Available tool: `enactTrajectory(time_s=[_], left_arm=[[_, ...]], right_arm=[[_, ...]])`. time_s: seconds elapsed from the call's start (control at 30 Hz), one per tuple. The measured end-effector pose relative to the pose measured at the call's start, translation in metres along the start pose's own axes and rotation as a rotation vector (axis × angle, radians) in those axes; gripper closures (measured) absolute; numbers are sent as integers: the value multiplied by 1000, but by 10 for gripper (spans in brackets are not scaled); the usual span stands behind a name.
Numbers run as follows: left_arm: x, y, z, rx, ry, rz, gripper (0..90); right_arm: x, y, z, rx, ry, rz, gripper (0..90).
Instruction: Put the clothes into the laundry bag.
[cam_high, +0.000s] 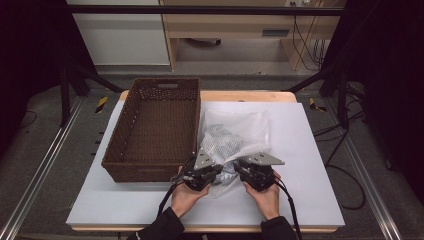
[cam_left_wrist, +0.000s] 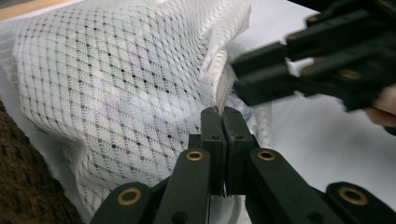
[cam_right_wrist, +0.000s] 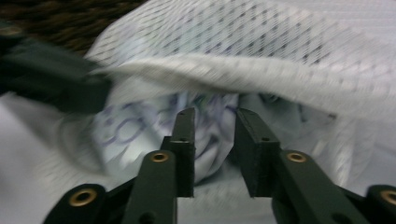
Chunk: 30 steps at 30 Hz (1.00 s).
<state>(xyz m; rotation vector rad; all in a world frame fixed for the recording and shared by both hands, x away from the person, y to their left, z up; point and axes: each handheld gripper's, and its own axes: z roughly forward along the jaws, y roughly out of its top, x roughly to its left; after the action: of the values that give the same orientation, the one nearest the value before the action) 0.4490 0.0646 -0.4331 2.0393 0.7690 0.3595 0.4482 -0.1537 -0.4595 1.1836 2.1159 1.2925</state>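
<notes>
A white mesh bag (cam_high: 235, 132) lies on the white table top, right of a wicker basket. Its near end is lifted and gapes. My left gripper (cam_high: 219, 169) is shut on the bag's seamed edge (cam_left_wrist: 223, 91), its two jaws pressed together (cam_left_wrist: 223, 116). My right gripper (cam_high: 239, 169) faces it from the right, and it also crosses the upper right of the left gripper view (cam_left_wrist: 240, 77). In the right gripper view its jaws stand apart (cam_right_wrist: 215, 116) at the bag's mouth, with nothing pinched between them. Pale printed cloth (cam_right_wrist: 140, 130) shows inside the bag.
A dark brown wicker basket (cam_high: 120, 130) with nothing in it stands at the left, touching the bag's side. The white table top (cam_high: 305, 150) stretches out to the right of the bag and in front of the hands. Black frame bars and cables ring the table.
</notes>
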Motion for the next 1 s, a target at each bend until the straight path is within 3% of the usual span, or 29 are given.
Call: enactTrajectory(time_s=[0.03,0.13,0.2,0.3,0.43,0.47,0.53,0.57,0.6,0.73,0.87,0.93,0.97,1.0], left_arm=[[0,0,0,-1,1,-1,883],[1,-1,1,-3,-2,-4,883],[1,-1,1,-3,-3,-2,883],[-1,1,-1,-7,-8,0,884],[-1,4,-5,-11,-23,-3,885],[-2,5,-6,-8,-33,-4,885],[-4,6,-7,-17,-37,0,885],[-6,7,-7,-15,-43,8,885],[-6,7,-7,-15,-43,8,885],[-9,3,-1,9,-33,27,885],[-4,-1,3,16,-19,13,883],[-3,-1,3,15,-14,7,883],[-2,-2,3,14,-8,7,883],[-1,-2,3,14,-5,5,883]], right_arm=[[2,-5,-3,8,36,-5,609],[6,-7,3,39,47,-13,579],[13,-8,20,83,46,-37,631],[18,-4,34,88,33,-39,806],[18,5,36,25,16,-5,856],[15,10,35,-36,-3,26,862],[13,11,36,-50,-12,47,863],[9,12,41,-57,-67,53,862],[9,12,41,-57,-67,53,862],[1,5,59,-2,-171,41,855],[2,6,51,16,-137,27,787],[2,6,37,14,-103,5,726],[0,3,20,14,-61,-14,671],[-2,1,11,24,-56,-17,650]])
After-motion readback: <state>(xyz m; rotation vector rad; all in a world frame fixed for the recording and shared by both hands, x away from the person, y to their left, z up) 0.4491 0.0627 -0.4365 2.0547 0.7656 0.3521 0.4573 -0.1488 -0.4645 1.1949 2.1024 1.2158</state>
